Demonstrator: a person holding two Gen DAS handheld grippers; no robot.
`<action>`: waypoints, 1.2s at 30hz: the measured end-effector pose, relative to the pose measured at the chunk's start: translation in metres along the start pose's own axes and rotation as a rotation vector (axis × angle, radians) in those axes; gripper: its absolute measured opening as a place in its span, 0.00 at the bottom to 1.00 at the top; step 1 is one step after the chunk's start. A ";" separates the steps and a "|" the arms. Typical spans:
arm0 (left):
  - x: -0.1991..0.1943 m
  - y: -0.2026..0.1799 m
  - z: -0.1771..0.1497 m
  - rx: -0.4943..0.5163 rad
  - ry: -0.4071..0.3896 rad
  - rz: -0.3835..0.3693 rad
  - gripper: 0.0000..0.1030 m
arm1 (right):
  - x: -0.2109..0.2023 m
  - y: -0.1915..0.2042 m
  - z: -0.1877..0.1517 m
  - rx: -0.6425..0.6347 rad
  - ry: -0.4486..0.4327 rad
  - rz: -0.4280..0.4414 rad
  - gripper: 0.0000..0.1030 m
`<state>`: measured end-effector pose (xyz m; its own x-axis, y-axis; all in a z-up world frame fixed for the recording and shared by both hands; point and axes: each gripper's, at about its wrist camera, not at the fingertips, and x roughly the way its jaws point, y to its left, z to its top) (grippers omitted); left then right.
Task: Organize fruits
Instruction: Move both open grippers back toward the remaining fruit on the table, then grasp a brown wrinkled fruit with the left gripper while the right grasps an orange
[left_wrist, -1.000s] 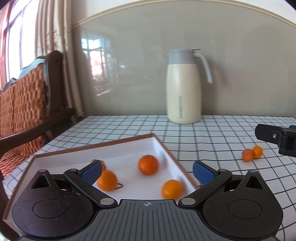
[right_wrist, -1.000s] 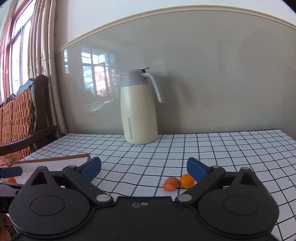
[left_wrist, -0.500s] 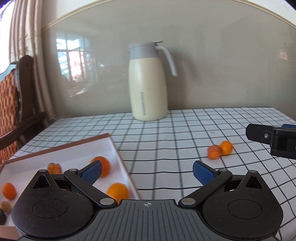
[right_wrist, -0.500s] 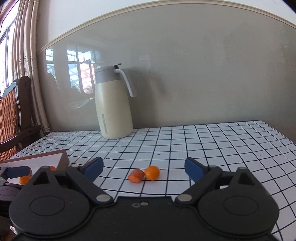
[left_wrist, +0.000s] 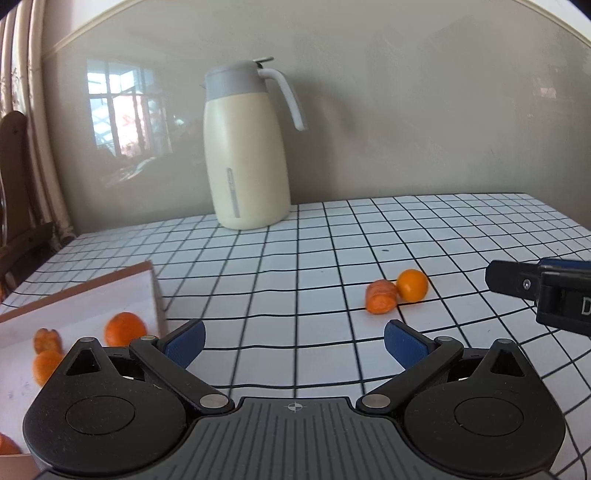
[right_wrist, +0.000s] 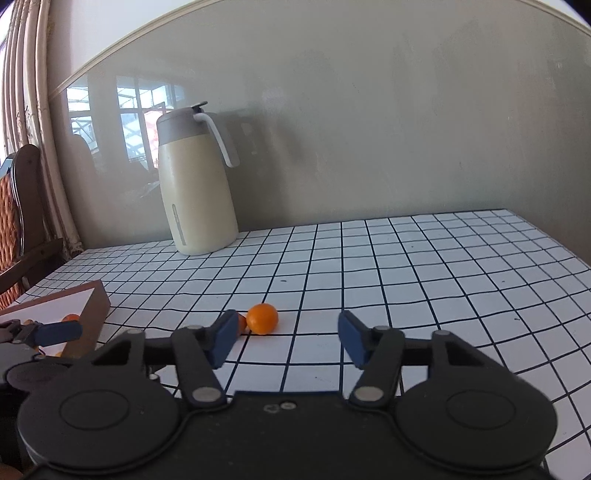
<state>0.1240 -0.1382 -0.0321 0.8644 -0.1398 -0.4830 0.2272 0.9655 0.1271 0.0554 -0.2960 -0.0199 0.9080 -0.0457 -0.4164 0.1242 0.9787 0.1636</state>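
Two small fruits lie touching on the white table with a black grid (left_wrist: 295, 258): a round orange citrus fruit (left_wrist: 412, 284) and a darker, wrinkled orange fruit (left_wrist: 381, 296) on its left, right of centre in your left view. In your right view the round one (right_wrist: 262, 318) sits just beyond your right gripper (right_wrist: 286, 338), whose jaws are closing with nothing between them. Your left gripper (left_wrist: 294, 343) has its jaws released and empty. At lower left, the shallow white tray with brown rim (left_wrist: 147, 284) holds more orange fruits (left_wrist: 125, 328). A cream thermos jug with grey lid (left_wrist: 245, 147) stands upright near the wall.
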 end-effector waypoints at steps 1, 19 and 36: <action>0.003 -0.002 0.001 -0.001 0.007 -0.010 1.00 | 0.002 -0.002 0.001 0.003 0.006 0.003 0.39; 0.060 -0.046 0.019 0.003 0.091 -0.124 0.65 | 0.014 -0.031 0.004 0.045 0.023 -0.039 0.35; 0.083 -0.001 0.022 -0.101 0.140 -0.026 0.65 | 0.045 -0.005 0.008 0.013 0.070 0.034 0.35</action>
<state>0.2052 -0.1554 -0.0527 0.7863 -0.1397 -0.6019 0.1964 0.9801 0.0291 0.0986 -0.3046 -0.0317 0.8817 0.0021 -0.4719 0.0996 0.9766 0.1905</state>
